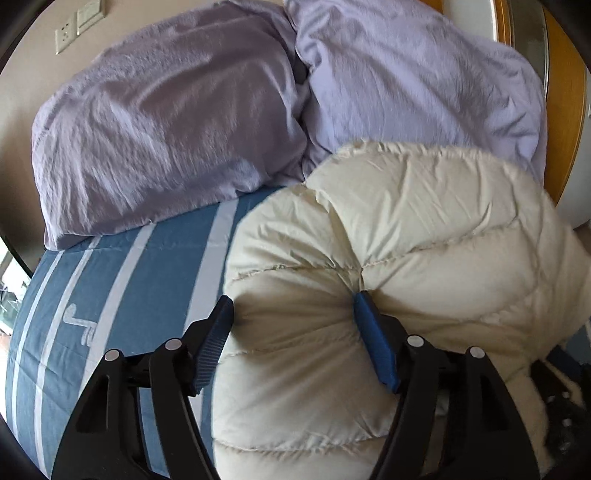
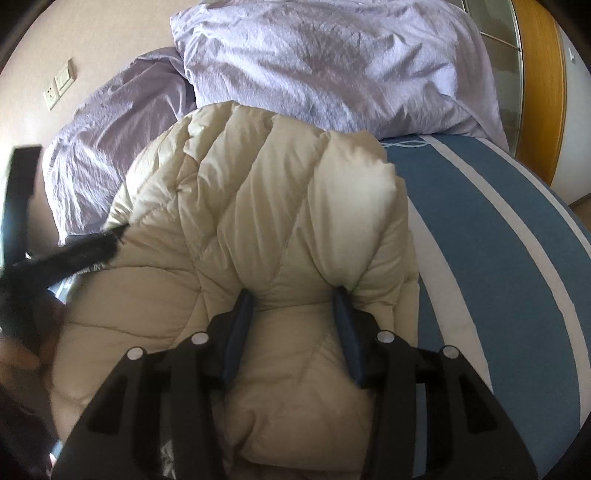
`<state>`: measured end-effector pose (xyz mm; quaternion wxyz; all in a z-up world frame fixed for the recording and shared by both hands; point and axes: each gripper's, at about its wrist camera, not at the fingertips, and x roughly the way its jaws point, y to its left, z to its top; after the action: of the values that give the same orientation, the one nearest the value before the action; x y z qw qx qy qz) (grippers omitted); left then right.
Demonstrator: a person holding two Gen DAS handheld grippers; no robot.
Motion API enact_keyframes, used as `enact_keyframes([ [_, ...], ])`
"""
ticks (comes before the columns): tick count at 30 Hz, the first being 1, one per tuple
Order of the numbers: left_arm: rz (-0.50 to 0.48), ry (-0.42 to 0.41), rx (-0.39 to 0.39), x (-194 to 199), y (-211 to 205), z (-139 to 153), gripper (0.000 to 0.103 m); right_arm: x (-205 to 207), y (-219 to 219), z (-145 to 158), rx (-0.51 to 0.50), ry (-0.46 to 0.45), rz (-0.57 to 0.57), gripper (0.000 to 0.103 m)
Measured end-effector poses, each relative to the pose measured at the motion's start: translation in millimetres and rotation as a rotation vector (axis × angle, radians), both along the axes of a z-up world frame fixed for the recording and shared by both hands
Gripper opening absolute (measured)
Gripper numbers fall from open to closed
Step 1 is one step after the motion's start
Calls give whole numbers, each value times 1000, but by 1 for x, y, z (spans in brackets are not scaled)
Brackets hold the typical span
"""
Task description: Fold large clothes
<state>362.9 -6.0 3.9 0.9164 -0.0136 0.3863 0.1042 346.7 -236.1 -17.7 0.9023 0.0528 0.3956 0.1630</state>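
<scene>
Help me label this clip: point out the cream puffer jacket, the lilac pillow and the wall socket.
cream puffer jacket (image 2: 258, 206): right wrist view, quilted panel above the fingers.
lilac pillow (image 1: 166, 129): left wrist view, middle of its wrinkled face.
wall socket (image 1: 64, 37): left wrist view, its plate, upper left.

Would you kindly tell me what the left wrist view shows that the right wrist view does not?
Left wrist only: the left gripper, its jaws flanking a bulge of the cream puffer jacket, left pad seemingly clear.

Right wrist only: the right gripper pinching a jacket fold, and a cabinet.

Both: jacket, lilac pillows, blue striped bedsheet, wall socket.
</scene>
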Motion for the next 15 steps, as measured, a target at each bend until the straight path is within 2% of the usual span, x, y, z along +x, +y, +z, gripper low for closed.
enact_keyframes([
  [4,-4,1,15,0,-5,-9,69,0,-2,8,5,8,-1,49],
  [6,-7,0,15,0,-6,-11,69,0,-2,17,16,14,-2,57],
  [8,-8,1,18,0,-7,-12,69,0,-1,28,25,9,-6,60],
  [15,-7,1,31,1,-10,-16,69,13,9,65,29,-42,-36,63],
])
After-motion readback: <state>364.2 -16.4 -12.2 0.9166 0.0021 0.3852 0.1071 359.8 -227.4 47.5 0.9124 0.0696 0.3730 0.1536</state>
